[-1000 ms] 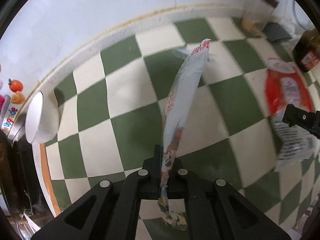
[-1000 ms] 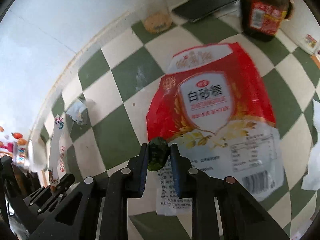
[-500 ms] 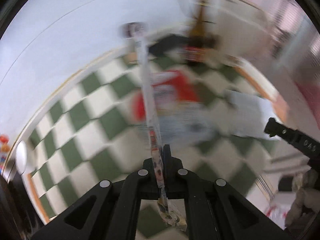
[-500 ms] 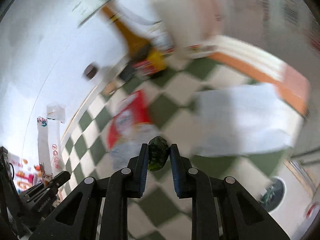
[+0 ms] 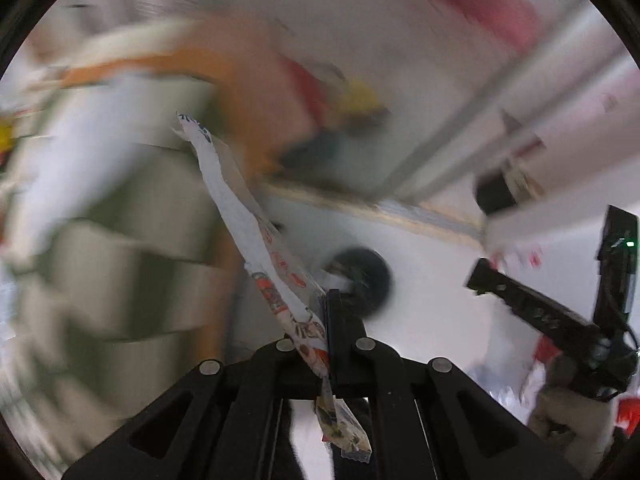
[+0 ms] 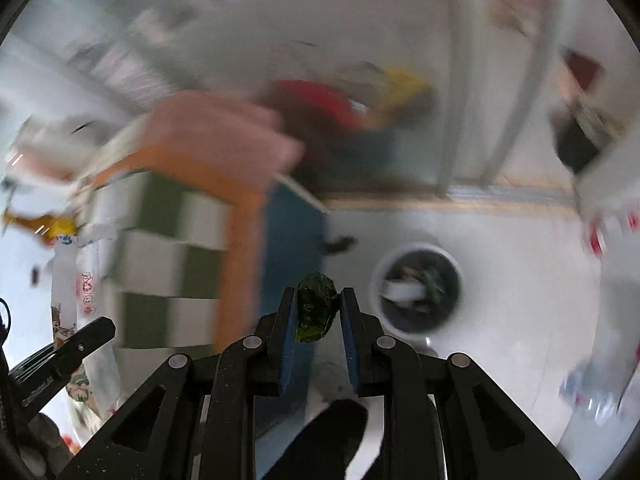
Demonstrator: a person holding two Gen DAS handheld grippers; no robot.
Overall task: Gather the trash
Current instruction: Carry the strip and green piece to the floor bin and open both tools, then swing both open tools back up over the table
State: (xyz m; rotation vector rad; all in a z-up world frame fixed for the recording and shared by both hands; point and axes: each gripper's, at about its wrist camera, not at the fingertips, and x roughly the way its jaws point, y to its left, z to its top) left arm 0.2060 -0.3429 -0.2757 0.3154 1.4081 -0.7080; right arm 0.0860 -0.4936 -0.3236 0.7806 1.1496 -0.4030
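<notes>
- Left gripper [image 5: 326, 320]: clenched on a long white printed wrapper [image 5: 256, 232]. The wrapper runs up toward 11 o'clock; its torn tail hangs below the fingers.
- Right gripper [image 6: 316, 312]: grasping a small dark-green wad [image 6: 315, 306] between blue-faced pads [image 6: 289, 330].
- Bin [image 6: 418, 290]: round, white-rimmed, on pale floor at 2 o'clock just beyond the right fingers; scraps lie inside. In the left view it shows as a dark blur [image 5: 364, 280] just past the fingertips.
- Table [image 6: 180, 220]: green-and-white checks with an orange edge, at 10 o'clock in the right view, heavily blurred.
- In the left view, the right gripper sits at 4 o'clock.
</notes>
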